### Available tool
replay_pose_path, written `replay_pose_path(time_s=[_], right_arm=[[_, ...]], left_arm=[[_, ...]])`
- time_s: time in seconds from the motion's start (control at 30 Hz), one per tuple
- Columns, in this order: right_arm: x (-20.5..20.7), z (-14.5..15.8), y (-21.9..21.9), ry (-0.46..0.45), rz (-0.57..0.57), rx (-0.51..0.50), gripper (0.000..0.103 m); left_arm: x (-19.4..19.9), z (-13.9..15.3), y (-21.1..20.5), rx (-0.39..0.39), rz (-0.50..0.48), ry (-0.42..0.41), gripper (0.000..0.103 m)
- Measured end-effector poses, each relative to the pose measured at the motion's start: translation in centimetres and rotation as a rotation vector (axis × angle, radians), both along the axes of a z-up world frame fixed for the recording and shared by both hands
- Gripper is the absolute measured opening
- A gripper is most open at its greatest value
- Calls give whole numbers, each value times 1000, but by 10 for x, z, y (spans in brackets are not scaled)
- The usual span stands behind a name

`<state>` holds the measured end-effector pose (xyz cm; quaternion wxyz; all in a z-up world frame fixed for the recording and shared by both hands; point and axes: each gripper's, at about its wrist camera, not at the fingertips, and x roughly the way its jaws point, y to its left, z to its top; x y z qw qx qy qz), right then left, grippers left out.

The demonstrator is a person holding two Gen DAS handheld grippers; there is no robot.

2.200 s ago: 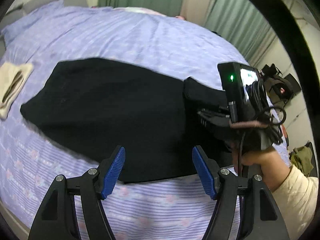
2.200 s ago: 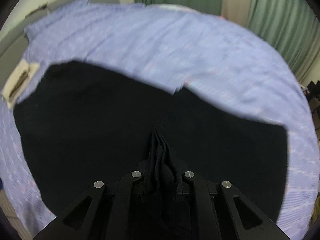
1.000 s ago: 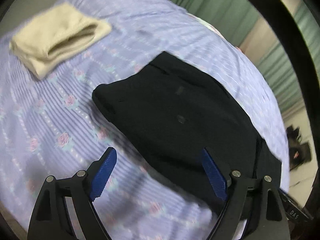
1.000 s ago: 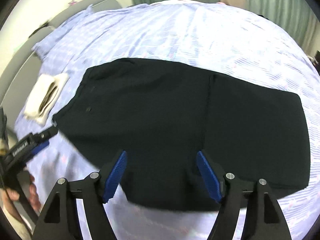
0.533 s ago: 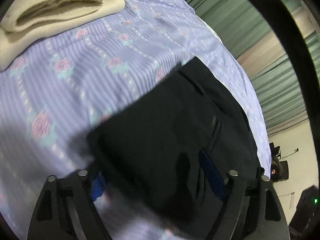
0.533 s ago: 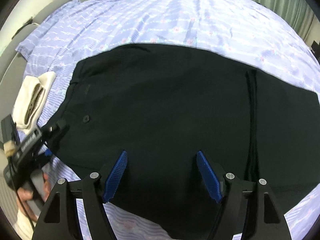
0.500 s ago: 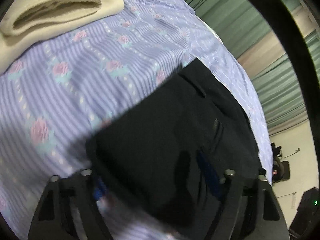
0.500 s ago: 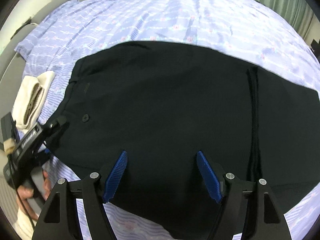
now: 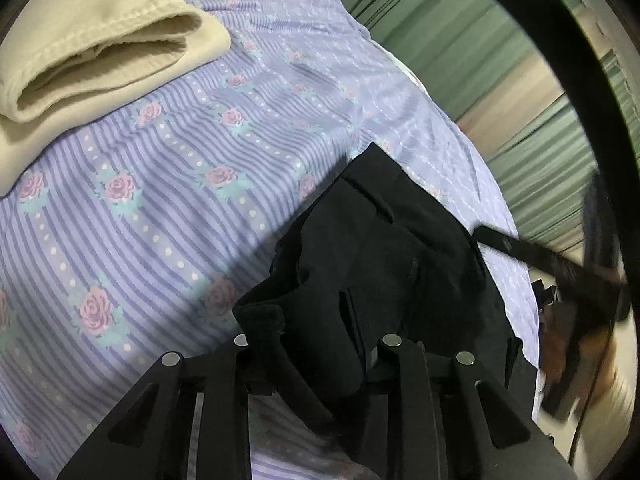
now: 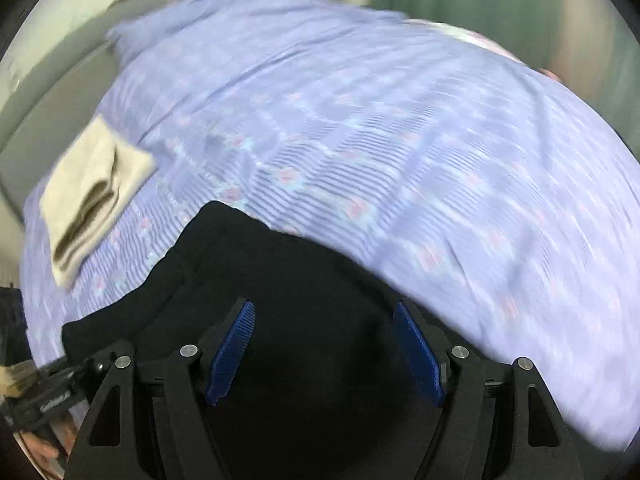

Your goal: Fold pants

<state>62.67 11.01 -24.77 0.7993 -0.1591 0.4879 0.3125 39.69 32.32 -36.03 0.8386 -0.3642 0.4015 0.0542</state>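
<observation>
Black pants (image 9: 384,248) lie folded on the bed, waistband end towards the left wrist camera. My left gripper (image 9: 316,344) has its jaws closing on the near waistband corner; the cloth is bunched up between the fingers and hides the pads. The right wrist view is blurred by motion and shows the same pants (image 10: 280,264) under my right gripper (image 10: 324,332), which is open just above the waistband end with only flat cloth below its blue pads (image 10: 232,352). The left gripper (image 10: 52,396) shows at the lower left there, and the right gripper (image 9: 560,276) is a blur at the right of the left wrist view.
A folded cream cloth (image 9: 100,52) (image 10: 88,196) lies on the lilac flowered sheet (image 9: 160,200) (image 10: 400,160), left of the pants. Green curtains (image 9: 460,40) hang beyond the far side of the bed. A grey headboard (image 10: 60,92) runs along the left.
The left jaws have drawn together on the waistband corner, and the cloth has bunched up between them. The right gripper has swept left along the pants to the waistband end, still open.
</observation>
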Motion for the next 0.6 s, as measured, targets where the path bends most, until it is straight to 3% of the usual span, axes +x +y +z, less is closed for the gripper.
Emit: replay_pose_path(time_s=[0.1,0.23,0.4,0.47,0.6], right_arm=[[19,-19,28,67,135,-83,68],[18,-34,44,50,229,-186,56],[18,-25,37,48,284,-182,40],[15,-16,35,7,310,-181,32],[16,-17,38,32,351,-163,31]], left_arm=[[2,-4,2,2,-10,11,27],[4,-7,5,-4,-18,18,28],[6,-15,8,-32,-15,26,30],[6,-17,10,-33,-17,27,30],[6,-15,9,-18,-21,30,30]])
